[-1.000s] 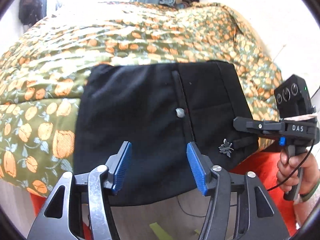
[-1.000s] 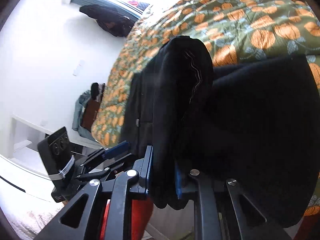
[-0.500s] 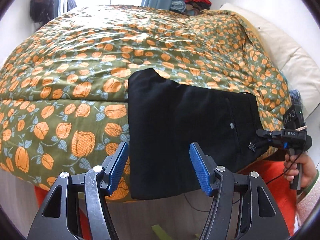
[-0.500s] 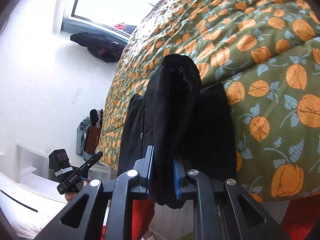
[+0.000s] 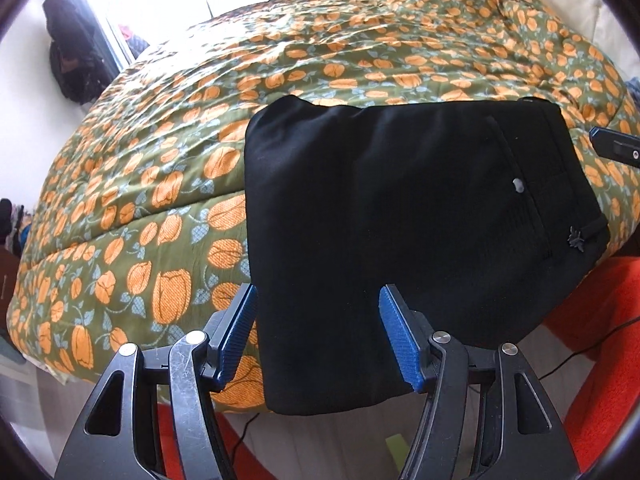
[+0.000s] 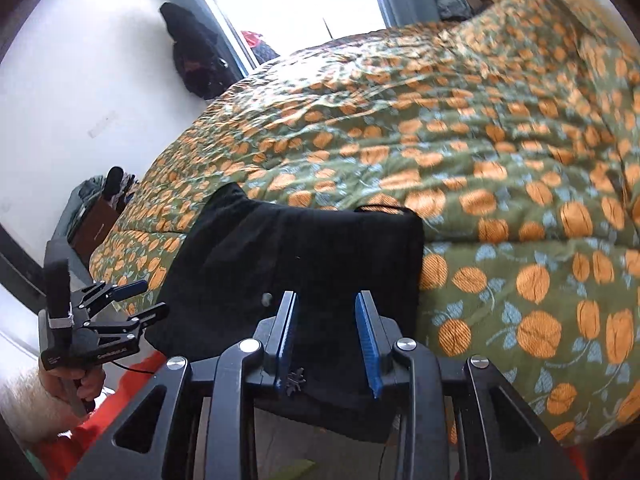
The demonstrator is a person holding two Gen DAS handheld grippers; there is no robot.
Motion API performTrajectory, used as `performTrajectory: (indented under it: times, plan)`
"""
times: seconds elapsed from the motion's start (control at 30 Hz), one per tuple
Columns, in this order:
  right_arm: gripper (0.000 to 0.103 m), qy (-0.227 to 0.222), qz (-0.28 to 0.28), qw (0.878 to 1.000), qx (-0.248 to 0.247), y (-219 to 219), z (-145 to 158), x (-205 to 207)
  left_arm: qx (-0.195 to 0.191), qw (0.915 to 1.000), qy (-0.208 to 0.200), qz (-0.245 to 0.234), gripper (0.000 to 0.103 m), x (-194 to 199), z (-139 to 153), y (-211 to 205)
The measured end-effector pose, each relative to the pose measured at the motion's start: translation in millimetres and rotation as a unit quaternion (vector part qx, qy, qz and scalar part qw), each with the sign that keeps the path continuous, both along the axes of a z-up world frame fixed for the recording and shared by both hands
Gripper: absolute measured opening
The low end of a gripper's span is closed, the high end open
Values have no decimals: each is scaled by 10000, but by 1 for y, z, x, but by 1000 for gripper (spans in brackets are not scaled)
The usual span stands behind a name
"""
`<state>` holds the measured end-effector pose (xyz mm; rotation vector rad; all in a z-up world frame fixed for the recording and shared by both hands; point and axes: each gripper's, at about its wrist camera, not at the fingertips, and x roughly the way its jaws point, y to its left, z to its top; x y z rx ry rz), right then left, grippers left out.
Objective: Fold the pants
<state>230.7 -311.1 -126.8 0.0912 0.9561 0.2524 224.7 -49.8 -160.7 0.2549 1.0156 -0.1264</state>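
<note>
Change since the earlier frames: the right gripper (image 6: 328, 336), then clamped on a raised fold of the black pants (image 5: 400, 240), has just been opening its jaws. They now stand apart with the pads clear of the cloth, and the fold it held lies flat. The left gripper (image 5: 318, 334) stood apart before and stands the same now, holding nothing.

Location of the pants: folded into a compact dark rectangle at the near edge of the bed, on the green quilt (image 5: 160, 160) with orange flowers. The lower edge of the pants hangs over the side of the bed.

Writing: the body of the left gripper, seen in the right wrist view, carries small pale lettering too small to read.

Left wrist view only: a pale button (image 5: 518, 185) beside a seam on the pants, a small metal ornament (image 5: 575, 239) near their right corner, and one dark finger of the right gripper entering at the right edge.

Right wrist view only: the left gripper in full, jaws apart, held by a hand (image 6: 76, 384) at lower left, just off the left edge of the pants; dark clothing (image 6: 196, 64) hanging beside the window.
</note>
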Motion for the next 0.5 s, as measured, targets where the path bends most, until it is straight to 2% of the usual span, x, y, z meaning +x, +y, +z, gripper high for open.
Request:
performTrajectory:
  times: [0.07,0.17,0.23,0.33,0.5]
  plan:
    - [32,-17,218,9996,-204,18,-12,2,90,9999,66,50,65,0,-4,-2]
    - [32,417,227,9969,-626,26,-51,-3,178,9997,123,59,65,0,-9,-6]
    - [32,571,144,9959,-684,20,-70,-9,228,9996,160,48,65,0,-12,-8]
    - [31,522,12,9972,-538,12,-74,-10,272,9995,177,56,65,0,-14,-9]
    - [31,481,60,9970,-600,12,-78,-11,261,9994,209,68,66,0,-16,-9]
